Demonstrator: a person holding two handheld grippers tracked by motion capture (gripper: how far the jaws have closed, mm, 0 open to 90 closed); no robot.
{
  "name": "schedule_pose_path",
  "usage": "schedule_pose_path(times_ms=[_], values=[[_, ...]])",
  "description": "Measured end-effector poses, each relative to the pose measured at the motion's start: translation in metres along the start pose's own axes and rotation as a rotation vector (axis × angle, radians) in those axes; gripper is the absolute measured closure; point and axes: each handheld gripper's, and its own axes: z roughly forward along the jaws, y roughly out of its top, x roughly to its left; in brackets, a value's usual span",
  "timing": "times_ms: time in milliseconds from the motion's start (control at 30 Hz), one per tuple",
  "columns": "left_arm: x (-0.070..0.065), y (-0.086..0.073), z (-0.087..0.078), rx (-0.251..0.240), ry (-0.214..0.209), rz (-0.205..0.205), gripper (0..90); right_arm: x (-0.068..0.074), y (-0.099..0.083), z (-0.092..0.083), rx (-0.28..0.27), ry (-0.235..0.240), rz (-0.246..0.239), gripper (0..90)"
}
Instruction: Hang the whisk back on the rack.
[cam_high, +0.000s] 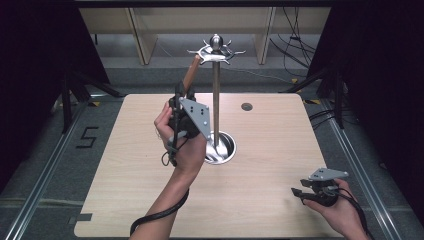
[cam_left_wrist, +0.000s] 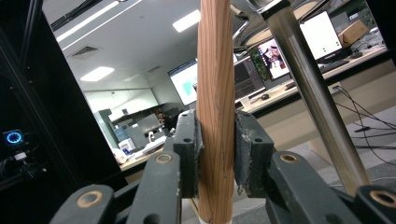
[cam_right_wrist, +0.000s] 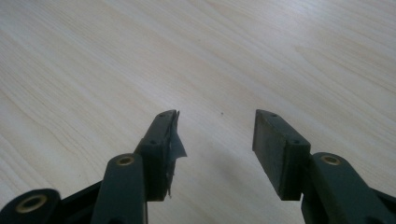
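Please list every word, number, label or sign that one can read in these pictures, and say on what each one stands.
"5": a dark mark on the grey floor left of the table, in the high view.
Monitors behind the wooden handle in the left gripper view: contents too blurred to read.
The tools, table and metal stand carry no readable text.
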Motion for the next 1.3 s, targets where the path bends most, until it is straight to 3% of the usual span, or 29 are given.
schedule_pose_path(times_ms=[233, 1300], values=[[-0.001, -0.001, 0.002, -0.005, 0.016, 0.012, 71.7, 0.0, 0.0, 0.0, -0.001, 0.002, 0.0, 51.0], [-0.011, -0.002, 0.004, 0.019, 0.009, 0.052, 70.1, 0.0, 0.0, 0.001, -0.002, 0.002, -0.001, 51.1]])
